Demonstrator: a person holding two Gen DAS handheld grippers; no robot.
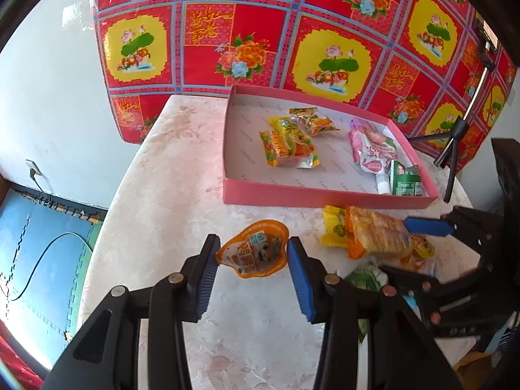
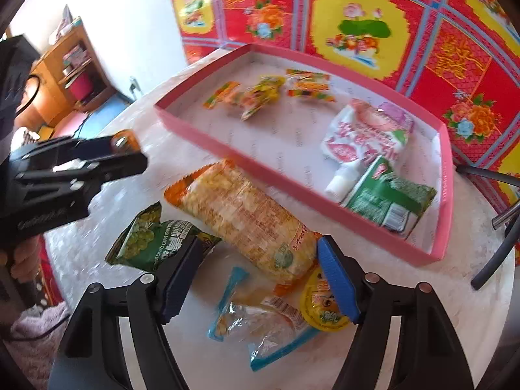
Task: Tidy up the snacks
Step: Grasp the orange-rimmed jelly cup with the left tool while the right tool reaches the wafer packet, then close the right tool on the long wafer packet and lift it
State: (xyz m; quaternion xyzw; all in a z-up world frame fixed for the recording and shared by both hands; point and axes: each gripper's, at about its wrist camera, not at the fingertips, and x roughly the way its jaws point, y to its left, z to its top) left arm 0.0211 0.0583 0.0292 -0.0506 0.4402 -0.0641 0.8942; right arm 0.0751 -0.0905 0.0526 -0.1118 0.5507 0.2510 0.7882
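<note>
Snacks are lying partly in the pink tray [image 1: 325, 196], partly loose on the worktop [image 1: 182, 201]. Your left gripper [image 1: 252, 253] is pinching the orange pouch [image 1: 256, 250] by its edges, just short of the tray. Your right gripper [image 2: 256, 247] is hanging open, jaws bracketing the end of the cracker pack [image 2: 240, 214] without pressing. Centre those pads on the pack's width before closing, avoiding the green bag [image 2: 146, 240] beside it.
</note>
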